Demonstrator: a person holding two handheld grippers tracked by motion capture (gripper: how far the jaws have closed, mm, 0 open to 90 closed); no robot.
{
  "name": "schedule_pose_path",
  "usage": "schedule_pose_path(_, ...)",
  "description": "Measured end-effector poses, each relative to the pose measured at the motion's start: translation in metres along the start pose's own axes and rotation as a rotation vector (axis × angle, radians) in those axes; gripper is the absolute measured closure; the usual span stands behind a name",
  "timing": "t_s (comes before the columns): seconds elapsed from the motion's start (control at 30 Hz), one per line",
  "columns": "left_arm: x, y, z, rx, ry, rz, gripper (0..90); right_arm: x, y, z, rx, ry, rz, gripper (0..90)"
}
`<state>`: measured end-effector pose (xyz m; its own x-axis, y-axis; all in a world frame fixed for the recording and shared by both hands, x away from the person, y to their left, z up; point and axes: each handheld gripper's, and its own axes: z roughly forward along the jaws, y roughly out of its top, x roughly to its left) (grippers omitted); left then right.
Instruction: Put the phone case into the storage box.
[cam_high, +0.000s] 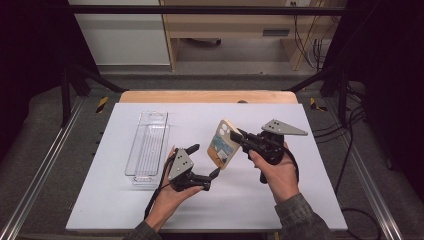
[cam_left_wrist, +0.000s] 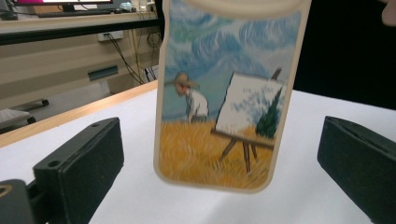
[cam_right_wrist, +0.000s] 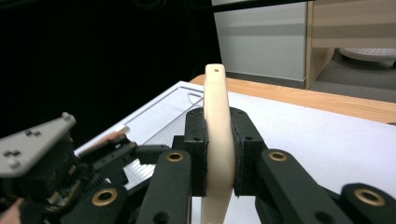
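On the pale lavender-white rectangular board (cam_high: 150, 200) that covers the wooden table (cam_high: 210, 96), the biggest thing lying flat is a clear plastic oblong tray (cam_high: 147, 148) with a ribbed floor, set lengthwise at the left half, well apart from the work in hand.

Near the middle of the board, held up off the surface, is the cream-edged phone case (cam_high: 223, 145) with a painted scene on its back — a figure in a straw hat, an easel and yellow field, seen plainly in the left gripper view (cam_left_wrist: 224, 107). It stands tilted, camera cut-out uppermost.

The right gripper (cam_high: 241, 136), with a grey three-cornered plate on top, comes in from the right in the person's right hand (cam_high: 277, 170). Its black jaws are clamped on the case's upper part; in the right gripper view the pads press flat against both faces of the case (cam_right_wrist: 218, 140), which shows edge-on between them.

The left gripper (cam_high: 206, 161), in the person's left hand (cam_high: 170, 195), sits just below and left of the case. Its jaws stand wide apart — in the left gripper view the case's lower end hangs between them, touching neither pad (cam_left_wrist: 84, 163).
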<state>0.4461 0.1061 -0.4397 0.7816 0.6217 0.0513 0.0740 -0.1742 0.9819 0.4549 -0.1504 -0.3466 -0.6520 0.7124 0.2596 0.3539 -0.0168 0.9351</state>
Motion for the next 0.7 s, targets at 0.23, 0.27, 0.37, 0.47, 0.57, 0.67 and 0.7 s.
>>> schedule_pose_path(0.23,-0.002,0.009,-0.004,-0.014,0.003,0.011,0.4,0.009,-0.006,0.010,0.019,-0.011,-0.053,79.1)
schedule_pose_path(0.27,-0.002,0.011,-0.004,-0.017,0.002,0.013,0.5,0.010,-0.006,0.011,0.020,-0.013,-0.060,79.1)
schedule_pose_path(0.37,-0.003,0.014,-0.005,-0.025,0.002,0.019,0.5,0.014,-0.008,0.014,0.023,-0.019,-0.076,79.1)
schedule_pose_path(0.47,-0.004,0.017,-0.005,-0.025,0.008,0.029,0.4,0.017,-0.009,0.016,0.030,-0.022,-0.090,79.1)
schedule_pose_path(0.57,-0.004,0.019,-0.006,-0.027,0.017,0.022,0.4,0.021,-0.011,0.019,0.034,-0.026,-0.105,79.2)
schedule_pose_path(0.67,-0.004,0.021,-0.006,-0.021,0.024,0.022,0.3,0.025,-0.012,0.021,0.035,-0.023,-0.111,79.1)
schedule_pose_path(0.7,-0.003,0.021,-0.006,-0.024,0.027,0.017,0.4,0.027,-0.013,0.022,0.036,-0.020,-0.118,79.1)
